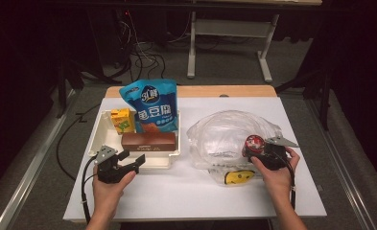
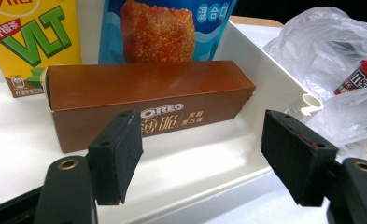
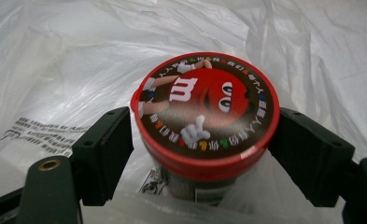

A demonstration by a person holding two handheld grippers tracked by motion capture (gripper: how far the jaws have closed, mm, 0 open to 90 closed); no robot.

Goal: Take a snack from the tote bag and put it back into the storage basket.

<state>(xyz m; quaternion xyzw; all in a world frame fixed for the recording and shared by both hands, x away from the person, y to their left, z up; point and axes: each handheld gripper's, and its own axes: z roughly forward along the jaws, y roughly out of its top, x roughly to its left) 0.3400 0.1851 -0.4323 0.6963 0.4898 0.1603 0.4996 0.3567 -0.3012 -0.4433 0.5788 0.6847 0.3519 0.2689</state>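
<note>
Overhead view; two close, perhaps overlapping.

left gripper (image 1: 134,160): jaws apart, nothing between them, level
right gripper (image 3: 204,140): jaws clamped on a can
forearms: entering from bottom

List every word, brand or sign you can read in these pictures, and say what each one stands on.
"VLT": yellow drink carton, standing in the white tray.
"OREO": brown box; the Chinese characters beside it are legible but not transcribed here.
"m": red lid of the M&M's tube; the ring of small characters around it is too small to read.
"m&m's", partly hidden: tube side.
Blue snack bag: large Chinese characters.
Plastic bag: print too blurred.
</note>
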